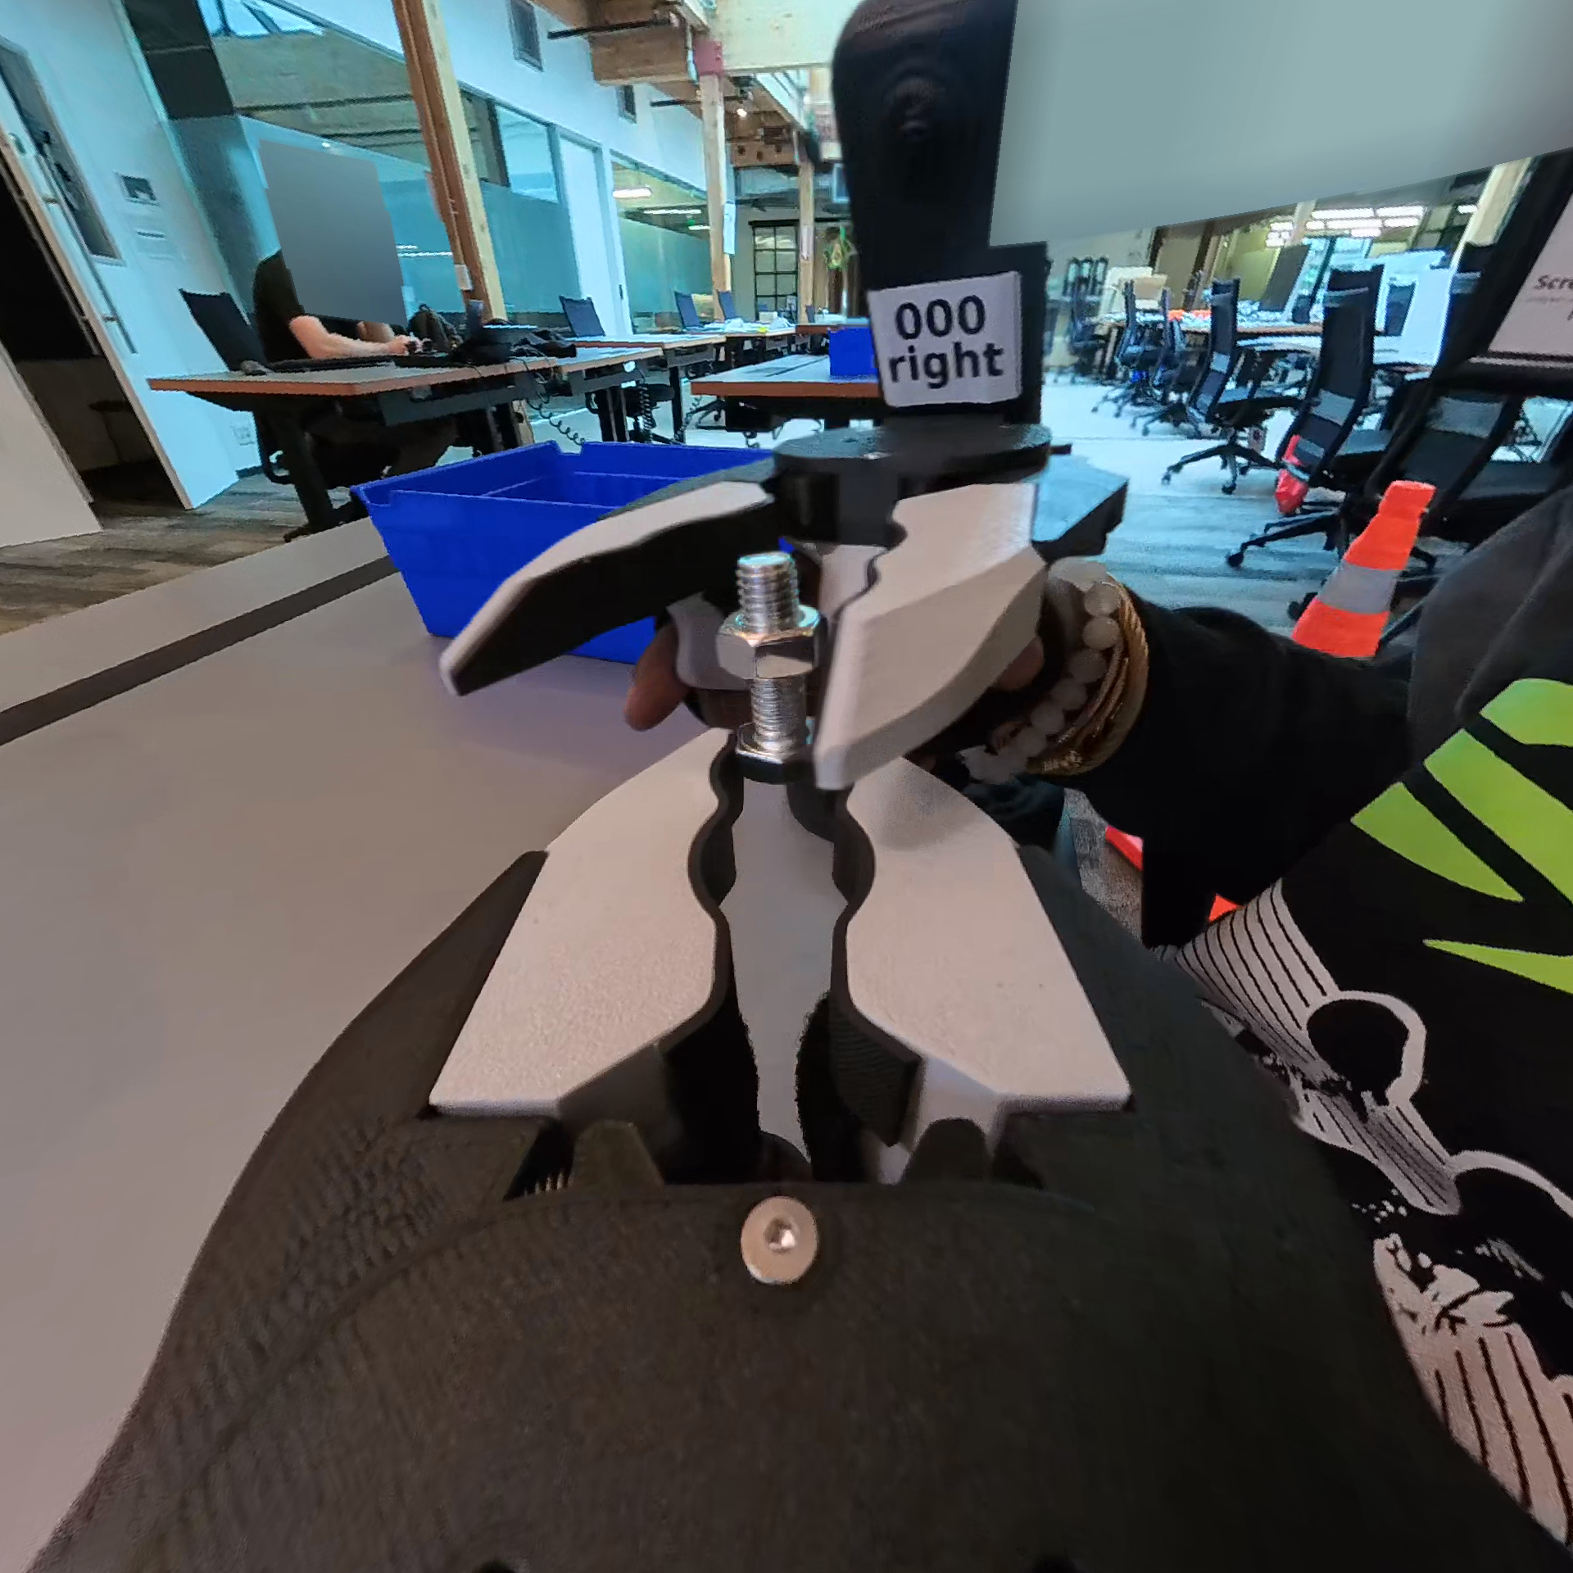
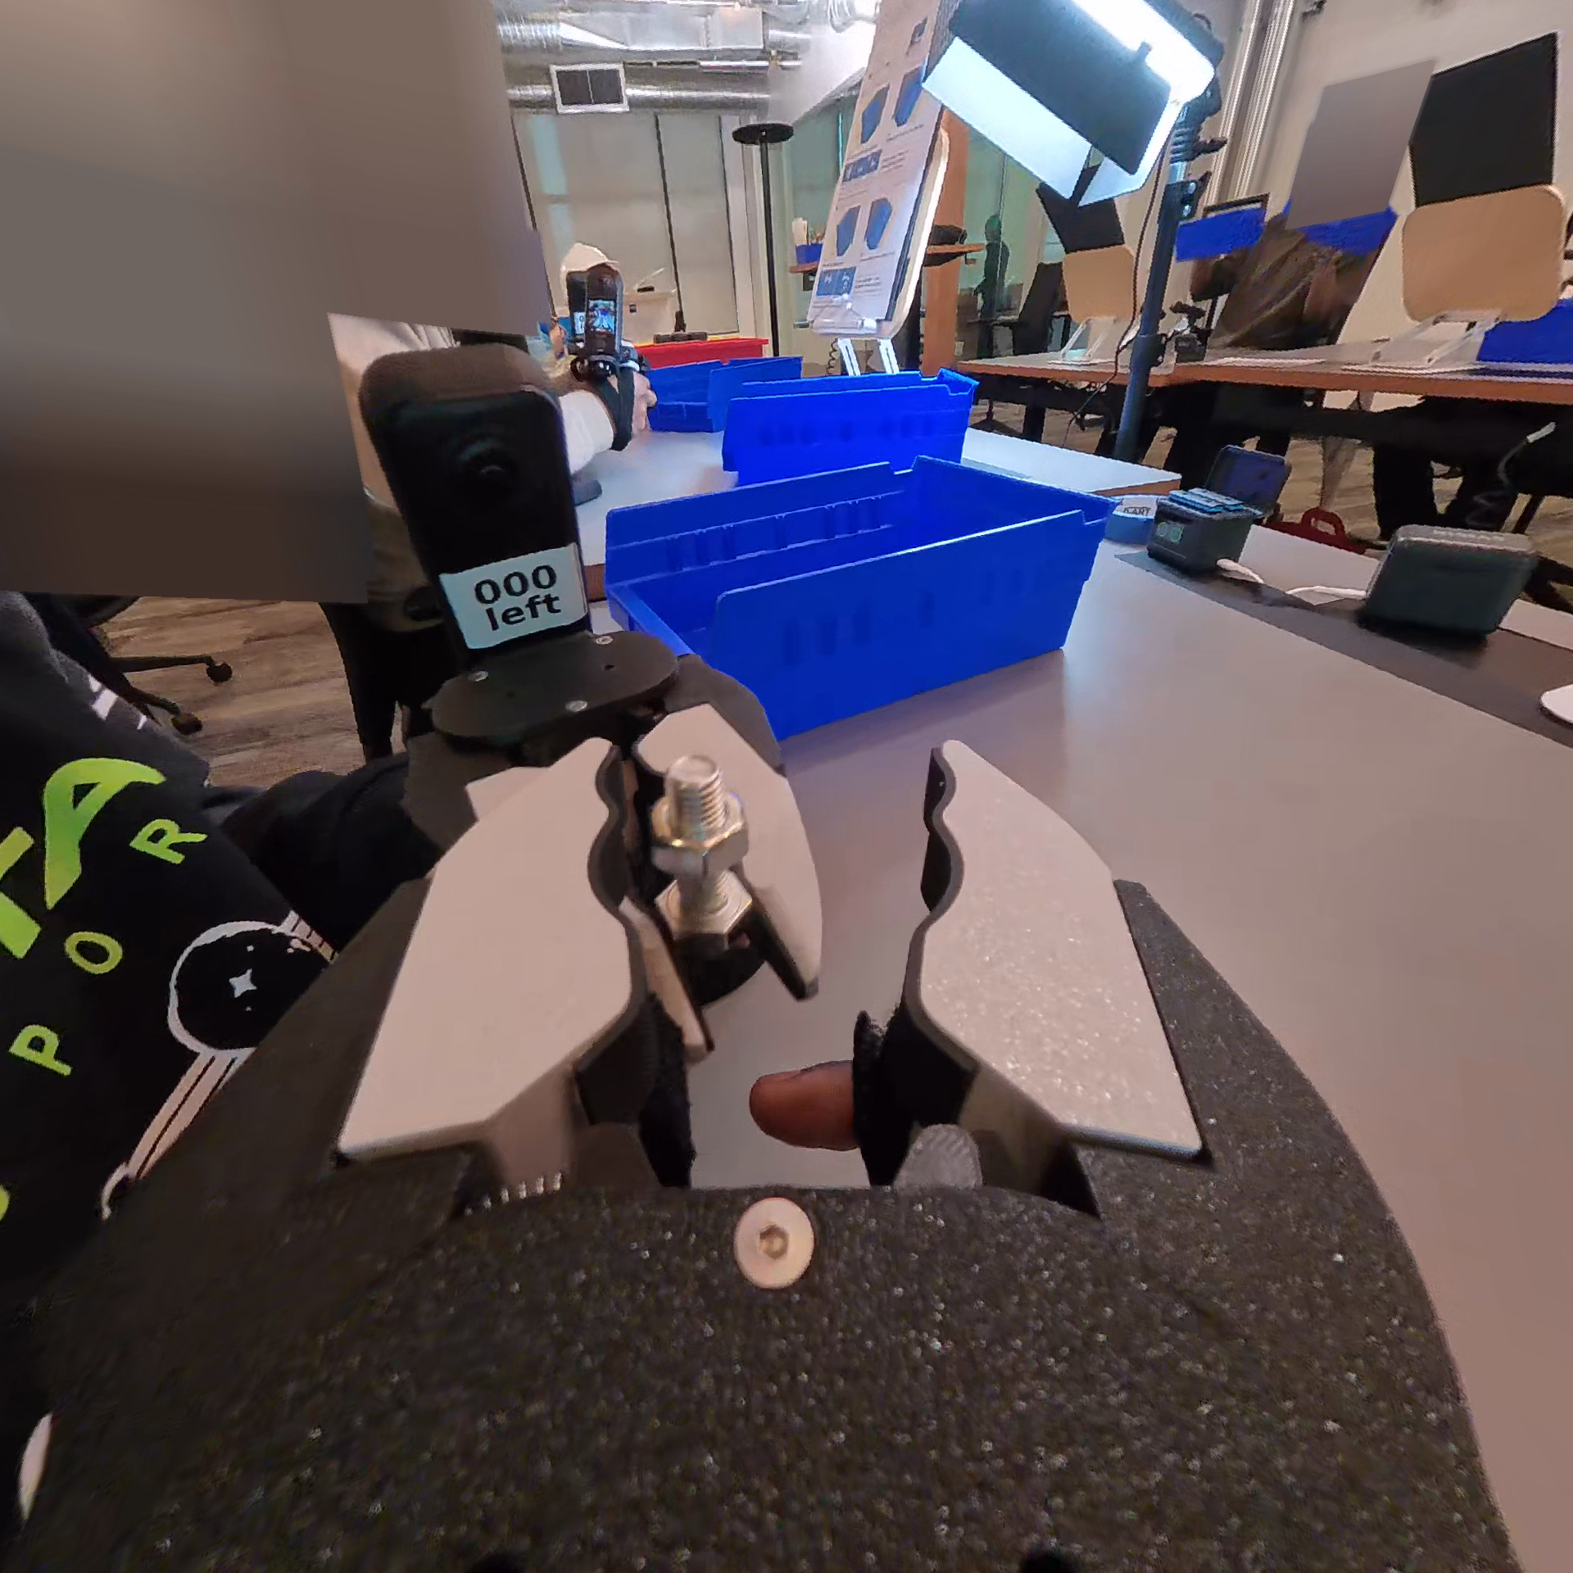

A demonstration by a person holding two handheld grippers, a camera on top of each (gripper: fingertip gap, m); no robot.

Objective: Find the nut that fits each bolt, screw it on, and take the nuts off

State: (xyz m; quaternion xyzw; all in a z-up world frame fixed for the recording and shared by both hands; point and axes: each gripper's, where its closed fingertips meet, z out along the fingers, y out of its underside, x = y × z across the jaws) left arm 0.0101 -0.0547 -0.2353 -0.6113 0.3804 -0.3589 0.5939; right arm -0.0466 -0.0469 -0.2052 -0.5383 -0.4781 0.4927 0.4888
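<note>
There is one silver bolt (image 1: pixel 770 655) and it stands straight up with its head at the bottom. One silver nut (image 1: pixel 769 649) sits on its threads, about halfway up, so some thread shows above the nut and some below. The left gripper (image 1: pixel 770 770) has its two fingers squeezed tight on the bolt's head, and holds it up over the gray table (image 1: pixel 255 851). The right gripper (image 2: pixel 770 851) has its two fingers spread wide apart. One finger is just beside the nut, but I cannot tell if it touches it, and the other finger is out in the air, well away. So the right gripper holds nothing. One bare fingertip (image 2: pixel 804 1102) of the person peeks out between the right gripper's fingers. Near the bolt, one blue bin (image 2: pixel 851 596) with walls inside rests on the table, and more blue bins (image 2: pixel 843 426) stand behind it. One orange cone (image 1: pixel 1370 570) stands on the floor farther away.
</note>
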